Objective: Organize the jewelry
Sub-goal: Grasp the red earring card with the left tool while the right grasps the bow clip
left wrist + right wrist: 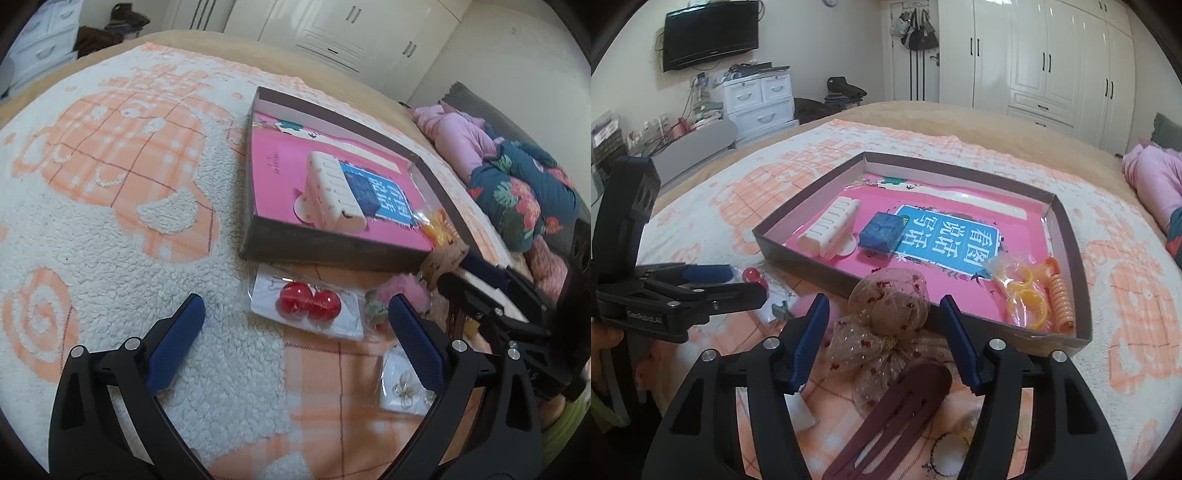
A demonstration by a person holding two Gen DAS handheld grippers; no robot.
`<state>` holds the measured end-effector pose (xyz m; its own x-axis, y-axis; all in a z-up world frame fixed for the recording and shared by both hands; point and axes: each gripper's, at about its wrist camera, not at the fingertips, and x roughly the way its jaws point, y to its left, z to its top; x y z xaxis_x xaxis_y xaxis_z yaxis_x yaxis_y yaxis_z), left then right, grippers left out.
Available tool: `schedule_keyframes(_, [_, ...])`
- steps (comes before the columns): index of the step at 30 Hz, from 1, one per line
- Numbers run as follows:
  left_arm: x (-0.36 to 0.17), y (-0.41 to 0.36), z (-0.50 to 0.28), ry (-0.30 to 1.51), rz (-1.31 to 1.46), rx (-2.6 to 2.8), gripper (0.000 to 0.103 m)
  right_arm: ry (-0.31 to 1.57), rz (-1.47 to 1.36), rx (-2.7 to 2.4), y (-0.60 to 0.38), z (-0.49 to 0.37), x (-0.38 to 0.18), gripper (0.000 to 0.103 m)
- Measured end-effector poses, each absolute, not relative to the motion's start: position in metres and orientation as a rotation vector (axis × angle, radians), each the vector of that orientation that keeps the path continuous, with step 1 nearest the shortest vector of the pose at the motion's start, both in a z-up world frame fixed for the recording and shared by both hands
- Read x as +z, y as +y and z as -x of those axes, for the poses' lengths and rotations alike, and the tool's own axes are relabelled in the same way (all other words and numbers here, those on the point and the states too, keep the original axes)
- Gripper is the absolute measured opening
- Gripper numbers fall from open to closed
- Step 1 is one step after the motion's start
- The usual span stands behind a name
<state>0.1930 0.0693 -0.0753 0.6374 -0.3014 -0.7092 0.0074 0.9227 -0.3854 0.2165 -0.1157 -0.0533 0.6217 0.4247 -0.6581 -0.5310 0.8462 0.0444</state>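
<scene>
Bow (886, 310) between right tongs (882, 328), pads not touching.

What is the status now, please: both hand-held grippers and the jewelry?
Left hand-held gripper open above red ball earrings on white card. Right hand-held gripper open around beige tulle bow hair clip, pads not pressing. Shallow brown cardboard box just behind.

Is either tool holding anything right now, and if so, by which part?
Nothing is held. The left tool stands open above the red ball earrings. The right tool straddles the gauze bow, pads not touching it.
</scene>
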Motion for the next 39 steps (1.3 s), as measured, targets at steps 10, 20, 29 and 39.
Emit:
schedule_keyframes(10, [-0.076,0.066,-0.198,0.868,0.363,-0.15,0.056,0.681,0.132,0.587,-0.117,-0.212,-0.051,0.01])
schedule_keyframes(20, [-0.069,0.074,-0.191,0.84,0.465,-0.204,0.039,0.637,0.094,0.562,-0.133,-0.204,-0.04,0.008])
schedule_keyframes(29, [-0.044,0.077,-0.174,0.754,0.431,-0.189,0.039,0.595,0.079,0.55,-0.143,-0.196,-0.029,0.008])
schedule_keyframes(39, [-0.018,0.081,-0.173,0.676,0.383,-0.147,0.039,0.536,0.003,0.545,-0.164,-0.196,-0.009,0.005])
